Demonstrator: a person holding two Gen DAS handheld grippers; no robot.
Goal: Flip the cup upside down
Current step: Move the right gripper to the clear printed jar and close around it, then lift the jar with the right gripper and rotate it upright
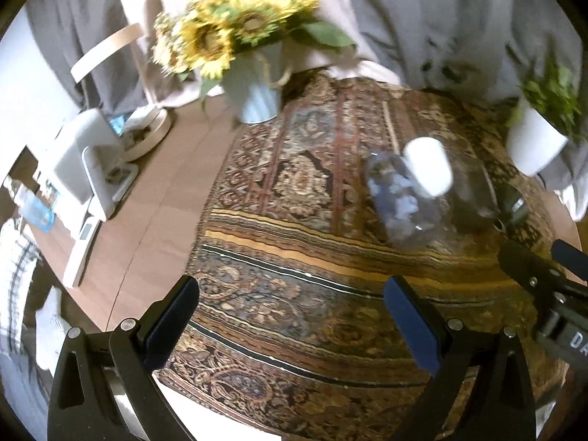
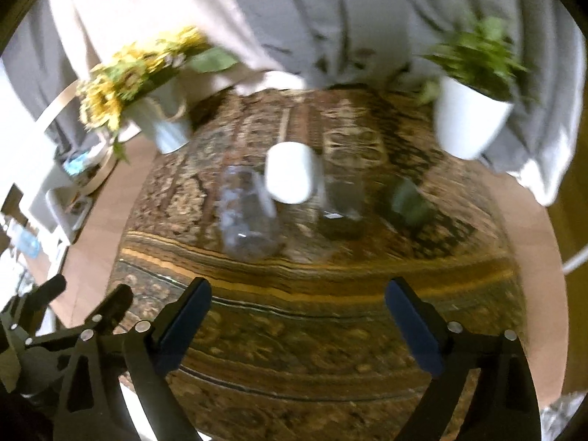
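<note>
A white cup (image 1: 428, 166) stands on the patterned cloth (image 1: 294, 257), with its flat closed end up as far as the blur lets me tell. It also shows in the right wrist view (image 2: 290, 172). My left gripper (image 1: 292, 316) is open and empty, well short of the cup and to its left. My right gripper (image 2: 297, 316) is open and empty, in front of the cup and short of it. The right gripper's fingers (image 1: 533, 275) show at the right edge of the left wrist view.
A clear glass jar (image 2: 250, 213) stands left of the cup, a second clear jar (image 2: 341, 205) right of it, and a dark green object (image 2: 406, 202) further right. A sunflower vase (image 1: 253, 88) and a white plant pot (image 2: 466, 117) stand at the back. A lamp (image 1: 147, 136) stands on the wooden table.
</note>
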